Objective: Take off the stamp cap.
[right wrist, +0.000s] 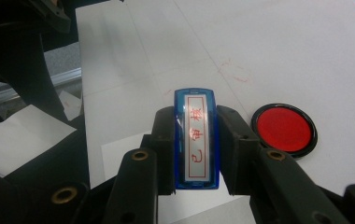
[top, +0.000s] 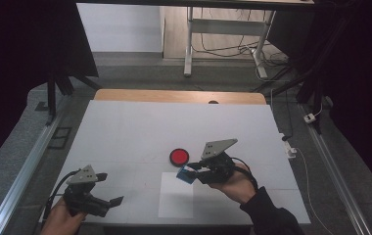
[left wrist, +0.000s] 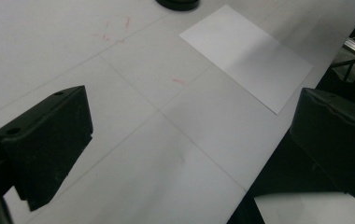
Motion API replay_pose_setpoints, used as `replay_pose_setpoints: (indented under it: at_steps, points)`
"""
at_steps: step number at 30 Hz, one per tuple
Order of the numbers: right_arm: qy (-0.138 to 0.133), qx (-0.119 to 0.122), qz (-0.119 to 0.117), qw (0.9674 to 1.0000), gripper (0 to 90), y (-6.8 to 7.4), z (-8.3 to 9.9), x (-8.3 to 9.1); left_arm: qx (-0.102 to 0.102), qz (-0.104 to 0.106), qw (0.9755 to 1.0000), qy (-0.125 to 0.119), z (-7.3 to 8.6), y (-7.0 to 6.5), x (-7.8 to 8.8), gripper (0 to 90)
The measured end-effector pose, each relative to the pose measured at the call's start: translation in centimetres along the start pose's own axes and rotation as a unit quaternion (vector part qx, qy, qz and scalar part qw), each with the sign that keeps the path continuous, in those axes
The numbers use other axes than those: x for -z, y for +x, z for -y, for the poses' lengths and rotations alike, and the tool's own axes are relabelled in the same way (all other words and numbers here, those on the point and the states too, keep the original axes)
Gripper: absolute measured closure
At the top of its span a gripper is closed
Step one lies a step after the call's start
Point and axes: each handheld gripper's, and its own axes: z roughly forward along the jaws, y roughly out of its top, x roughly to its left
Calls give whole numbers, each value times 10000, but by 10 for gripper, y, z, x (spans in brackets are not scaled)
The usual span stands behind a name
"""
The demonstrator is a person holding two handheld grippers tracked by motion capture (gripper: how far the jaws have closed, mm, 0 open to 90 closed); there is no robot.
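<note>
My right gripper [top: 190, 172] is shut on a blue stamp [top: 186, 174] and holds it over the top right corner of a white paper sheet [top: 175, 196]. In the right gripper view the blue stamp [right wrist: 196, 140] sits upright between the two pads, its label with red characters facing the camera. A round red ink pad [top: 178, 156] in a black case lies on the table just beyond the stamp; the red ink pad [right wrist: 284, 128] lies to the right of the jaws. My left gripper [top: 109, 188] stands open at the table's front left corner, with nothing between its jaws.
The white table [top: 140, 127] has a wooden strip along its far edge. In the left gripper view the paper sheet [left wrist: 248, 56] lies ahead near the table's front edge. Faint red marks [left wrist: 179, 80] stain the surface. A desk frame and cables stand on the floor beyond.
</note>
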Motion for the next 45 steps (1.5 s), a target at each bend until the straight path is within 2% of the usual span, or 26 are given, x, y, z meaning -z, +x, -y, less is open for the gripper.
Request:
replay_pose_setpoints:
  at_steps: [5,10,20,26,39,43,45]
  points:
    - [-14,-5,-6,10000,700,-1,0,1,-253,-3,9996,101,-8,-4,-11,0]
    - [2,64,-27,10000,700,-1,-3,1,-415,61,9989,194,-17,-6,-21,0]
    - [-13,168,-69,9998,700,-1,-4,1,-699,79,9971,284,-35,-11,-37,0]
    - [-14,181,-94,9998,700,-2,-6,1,-788,106,9965,270,-46,-14,-45,0]
    - [-26,300,-179,9994,700,-3,-11,1,-1009,443,9938,154,-68,-13,-61,0]
    - [-41,302,-201,9993,700,-3,-12,1,-1066,600,9924,125,-73,-14,-67,0]
    - [-54,323,-218,9992,700,-3,-13,1,-1176,670,9907,148,-77,-14,-71,0]
